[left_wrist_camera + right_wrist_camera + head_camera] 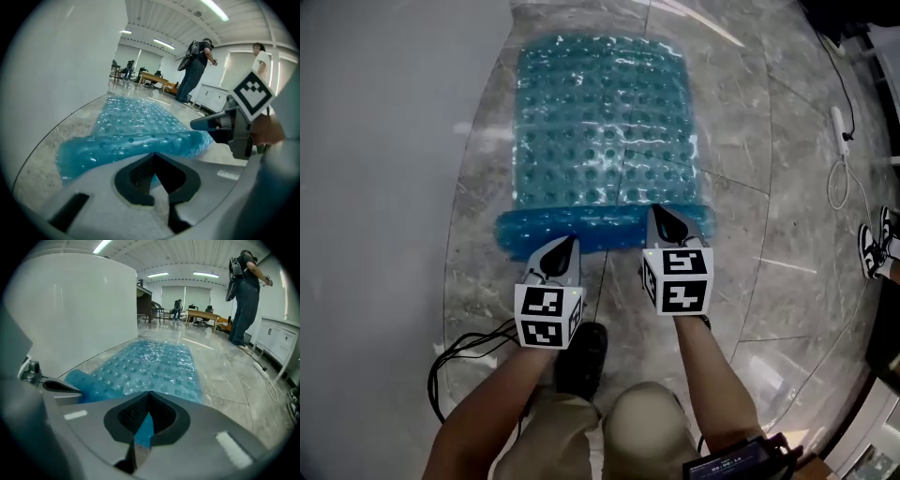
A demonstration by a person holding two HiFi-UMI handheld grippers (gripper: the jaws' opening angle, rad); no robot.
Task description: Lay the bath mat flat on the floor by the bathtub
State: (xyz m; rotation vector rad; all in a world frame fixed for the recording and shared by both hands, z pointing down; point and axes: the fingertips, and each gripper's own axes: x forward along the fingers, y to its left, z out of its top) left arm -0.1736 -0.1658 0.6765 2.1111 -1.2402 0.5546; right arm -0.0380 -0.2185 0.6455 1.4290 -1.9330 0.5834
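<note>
A blue translucent bath mat (600,122) with bubble bumps lies on the marble floor beside the white bathtub wall (384,187). Its near edge (591,230) is rolled over into a thick fold. My left gripper (570,242) is shut, with its tip at the near side of that fold. My right gripper (659,214) is also shut, its tip over the fold's right part. In the left gripper view the shut jaws (153,154) point at the curled edge of the mat (136,140). In the right gripper view the jaws (149,393) meet just before the mat (154,364). I see nothing pinched between either pair.
A black cable (450,361) loops on the floor at the lower left. A white cord and power strip (842,159) lie at the right, near another person's sneaker (872,248). A person (243,291) stands farther back on the floor. White cabinets (276,341) line the right.
</note>
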